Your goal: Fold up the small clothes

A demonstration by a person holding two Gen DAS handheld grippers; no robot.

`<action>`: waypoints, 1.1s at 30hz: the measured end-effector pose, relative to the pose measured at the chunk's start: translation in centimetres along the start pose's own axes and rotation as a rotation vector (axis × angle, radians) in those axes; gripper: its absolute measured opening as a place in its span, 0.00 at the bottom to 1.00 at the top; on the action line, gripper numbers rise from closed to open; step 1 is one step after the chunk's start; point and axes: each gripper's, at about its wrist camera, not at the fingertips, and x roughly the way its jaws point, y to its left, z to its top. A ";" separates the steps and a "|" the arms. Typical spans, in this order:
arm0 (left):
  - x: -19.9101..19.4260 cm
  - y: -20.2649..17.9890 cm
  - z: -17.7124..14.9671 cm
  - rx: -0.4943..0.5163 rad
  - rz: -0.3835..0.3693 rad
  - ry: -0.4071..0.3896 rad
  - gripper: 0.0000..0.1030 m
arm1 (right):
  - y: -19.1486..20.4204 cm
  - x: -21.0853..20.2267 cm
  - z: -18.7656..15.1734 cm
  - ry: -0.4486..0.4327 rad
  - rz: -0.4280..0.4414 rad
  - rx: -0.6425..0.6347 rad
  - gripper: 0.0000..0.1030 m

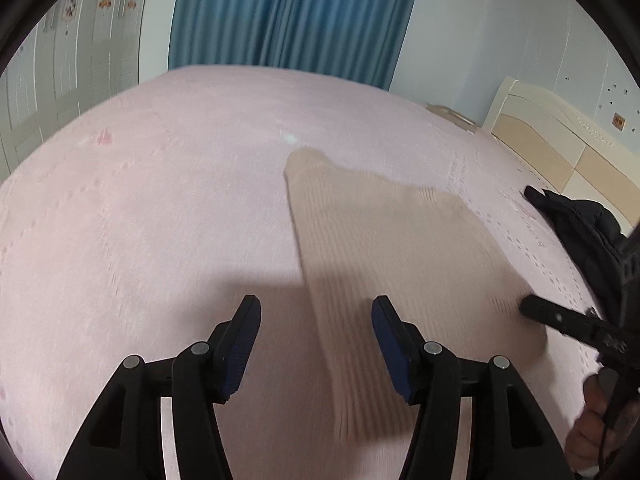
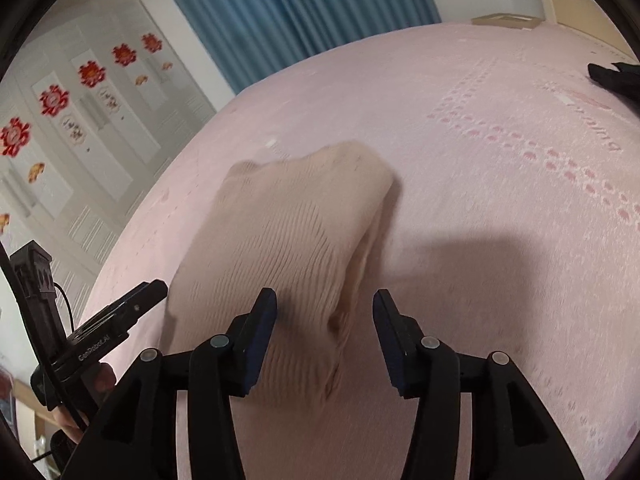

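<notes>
A beige ribbed knit garment (image 1: 384, 248) lies folded on the pink bedspread (image 1: 160, 200). My left gripper (image 1: 316, 320) is open above its near left edge, holding nothing. The right gripper shows at the garment's right edge in the left wrist view (image 1: 532, 310). In the right wrist view the garment (image 2: 296, 240) lies ahead with a folded edge on its right. My right gripper (image 2: 325, 312) is open over its near right edge. The left gripper (image 2: 148, 294) shows at the garment's left side.
A black garment (image 1: 580, 228) lies at the right of the bed, also seen far right in the right wrist view (image 2: 616, 76). A cream headboard (image 1: 552, 140) stands at the right. Blue curtains (image 1: 288, 16) and white wardrobe doors (image 2: 80, 128) are behind.
</notes>
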 end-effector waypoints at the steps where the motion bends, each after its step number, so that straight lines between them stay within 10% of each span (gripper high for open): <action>1: -0.6 0.2 -0.9 -0.003 0.000 0.014 0.54 | 0.0 0.0 -0.2 0.006 0.000 0.001 0.48; 8: -2.5 -0.8 -5.0 0.071 0.031 0.092 0.52 | -0.1 0.2 -2.2 0.055 0.024 0.040 0.48; 12: -1.6 -2.2 -5.3 0.117 0.022 0.115 0.36 | 0.3 0.4 -2.7 0.056 0.019 0.036 0.47; 15: -1.0 -3.2 -5.1 0.138 0.036 0.110 0.12 | 0.7 1.0 -2.9 0.071 0.037 0.017 0.17; 21: -2.0 -2.1 -4.9 0.109 0.037 0.081 0.11 | 0.6 0.1 -2.7 0.024 -0.023 -0.037 0.06; 33: -4.7 -0.1 -3.8 -0.045 -0.099 -0.012 0.39 | 1.1 -2.4 -2.6 -0.126 -0.031 -0.048 0.28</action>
